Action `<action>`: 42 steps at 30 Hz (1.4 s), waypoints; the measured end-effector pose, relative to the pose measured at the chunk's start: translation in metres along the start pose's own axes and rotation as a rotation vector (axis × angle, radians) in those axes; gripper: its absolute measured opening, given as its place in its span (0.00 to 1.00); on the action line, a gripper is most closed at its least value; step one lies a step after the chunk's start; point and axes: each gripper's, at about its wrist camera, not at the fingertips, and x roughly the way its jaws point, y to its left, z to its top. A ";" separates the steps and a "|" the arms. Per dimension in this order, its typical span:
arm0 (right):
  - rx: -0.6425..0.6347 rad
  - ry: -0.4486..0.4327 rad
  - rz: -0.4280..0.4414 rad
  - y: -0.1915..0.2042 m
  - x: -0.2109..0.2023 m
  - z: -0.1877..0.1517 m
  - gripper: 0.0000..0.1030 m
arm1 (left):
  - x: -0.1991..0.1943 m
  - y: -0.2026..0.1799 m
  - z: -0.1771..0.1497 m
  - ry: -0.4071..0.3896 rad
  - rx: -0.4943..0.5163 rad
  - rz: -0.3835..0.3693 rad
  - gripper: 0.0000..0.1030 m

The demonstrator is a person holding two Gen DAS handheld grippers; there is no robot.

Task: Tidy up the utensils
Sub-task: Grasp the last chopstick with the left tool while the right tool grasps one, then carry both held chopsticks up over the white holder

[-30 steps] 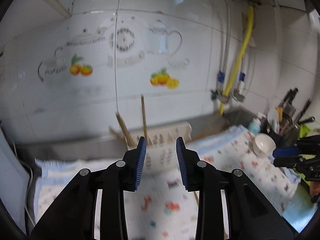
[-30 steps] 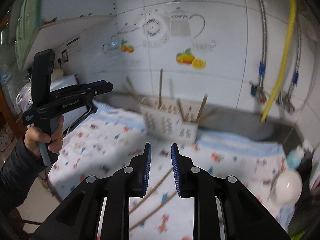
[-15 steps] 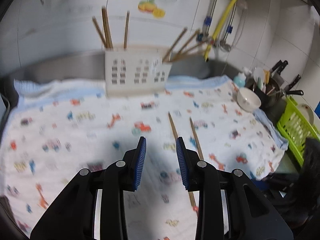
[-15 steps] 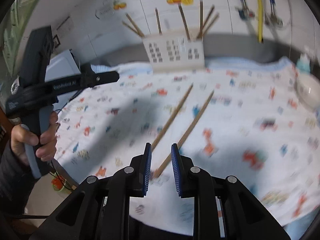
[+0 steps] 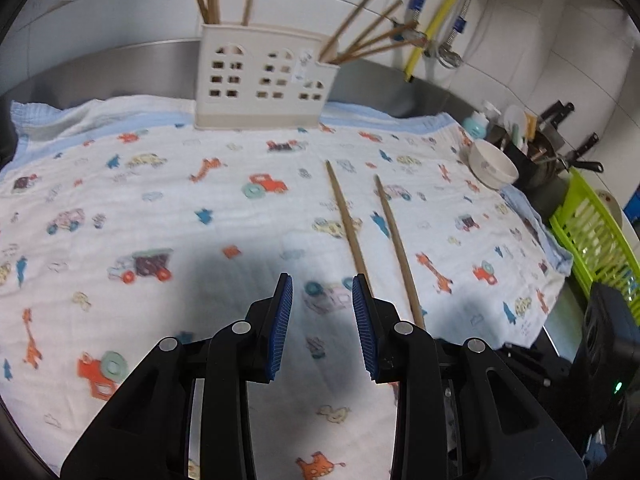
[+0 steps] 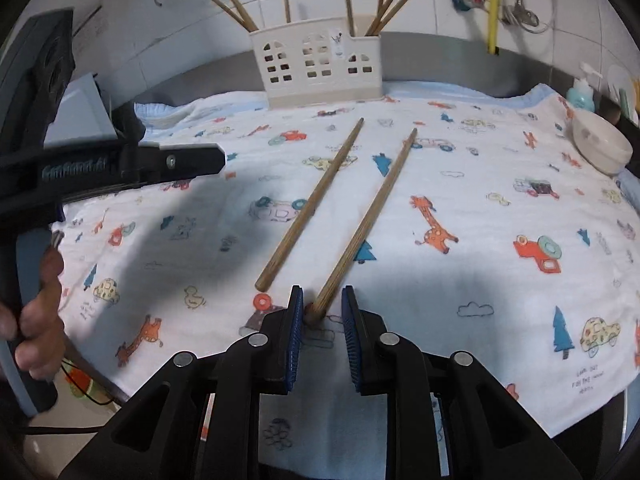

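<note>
The right gripper (image 6: 322, 306) hangs low over a counter spread with a cartoon-print cloth (image 6: 500, 216), its blue pads straddling the near butt end of the right-hand chopstick (image 6: 366, 222). The jaws have just been closing and now stand narrowly apart, a sliver of cloth visible on either side of the wood, so the stick lies between them but not yet pinched. To do the pickup well, the pads likely need to sink a touch lower and square to the shaft before squeezing, gripping just above the butt so the stick does not pivot or roll away on the soft cloth.

Its twin, the left-hand chopstick (image 6: 312, 204), lies just beside it, the pair near parallel, tips pointing far toward the cream slotted holder (image 6: 316, 66) against the tiled wall, where more chopsticks already lean. Both loose sticks are plain brown wood, round and tapering.

The left gripper (image 5: 322, 294) hovers at the near left, fingers apart and empty.
</note>
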 end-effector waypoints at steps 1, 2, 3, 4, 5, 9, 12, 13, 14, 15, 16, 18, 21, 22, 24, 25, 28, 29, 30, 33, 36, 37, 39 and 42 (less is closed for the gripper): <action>0.004 0.001 0.002 -0.002 0.000 0.000 0.13 | 0.004 -0.003 -0.002 0.012 0.007 -0.010 0.31; 0.005 -0.001 -0.003 -0.004 -0.001 -0.001 0.12 | 0.006 -0.005 -0.004 0.022 0.012 -0.020 0.31; 0.006 -0.003 -0.008 -0.006 -0.003 -0.002 0.11 | 0.009 -0.007 -0.006 0.035 0.018 -0.029 0.31; 0.007 -0.003 -0.008 -0.009 -0.003 -0.002 0.11 | 0.013 -0.011 -0.008 0.050 0.028 -0.042 0.30; 0.011 -0.004 -0.011 -0.012 -0.005 -0.003 0.10 | 0.015 -0.013 -0.010 0.058 0.036 -0.049 0.30; 0.011 -0.017 -0.038 -0.027 -0.014 -0.006 0.08 | 0.025 -0.024 -0.018 0.091 0.070 -0.073 0.30; 0.013 -0.035 -0.047 -0.037 -0.022 -0.005 0.07 | 0.032 -0.031 -0.023 0.108 0.084 -0.073 0.29; 0.012 -0.039 -0.049 -0.039 -0.024 -0.005 0.07 | 0.035 -0.034 -0.024 0.114 0.096 -0.061 0.29; 0.015 -0.045 -0.048 -0.043 -0.027 -0.004 0.07 | 0.038 -0.036 -0.025 0.119 0.101 -0.056 0.25; 0.016 -0.049 -0.047 -0.044 -0.029 -0.004 0.07 | 0.040 -0.038 -0.026 0.125 0.104 -0.050 0.24; 0.014 -0.053 -0.048 -0.045 -0.031 -0.003 0.07 | 0.042 -0.039 -0.027 0.132 0.107 -0.040 0.23; 0.007 -0.068 -0.050 -0.047 -0.035 -0.001 0.07 | 0.044 -0.045 -0.029 0.120 0.129 0.005 0.20; 0.005 -0.082 -0.045 -0.050 -0.039 0.004 0.06 | 0.046 -0.055 -0.032 0.103 0.186 0.100 0.09; 0.003 -0.086 -0.044 -0.050 -0.041 0.006 0.06 | 0.046 -0.056 -0.032 0.100 0.185 0.110 0.07; -0.005 -0.103 -0.039 -0.052 -0.047 0.011 0.06 | 0.044 -0.053 -0.028 0.098 0.162 0.111 0.06; -0.010 -0.111 -0.039 -0.052 -0.050 0.014 0.06 | 0.040 -0.050 -0.025 0.083 0.147 0.104 0.06; -0.032 -0.153 -0.038 -0.054 -0.066 0.029 0.06 | 0.024 -0.044 -0.013 0.031 0.129 0.073 0.05; -0.042 -0.170 -0.039 -0.055 -0.073 0.036 0.06 | 0.019 -0.043 -0.009 0.013 0.128 0.068 0.05; -0.050 -0.188 -0.036 -0.056 -0.079 0.044 0.06 | 0.011 -0.041 -0.003 -0.013 0.122 0.066 0.05; -0.059 -0.222 -0.014 -0.060 -0.093 0.063 0.06 | -0.010 -0.037 0.014 -0.088 0.105 0.052 0.05; -0.069 -0.246 0.022 -0.063 -0.107 0.085 0.06 | -0.025 -0.033 0.032 -0.150 0.100 0.044 0.05; -0.070 -0.253 0.040 -0.064 -0.111 0.095 0.06 | -0.030 -0.031 0.038 -0.169 0.098 0.038 0.05; -0.083 -0.264 0.063 -0.065 -0.118 0.112 0.06 | -0.039 -0.029 0.051 -0.209 0.103 0.034 0.05; -0.110 -0.274 0.087 -0.063 -0.125 0.136 0.06 | -0.045 -0.027 0.067 -0.238 0.117 0.031 0.05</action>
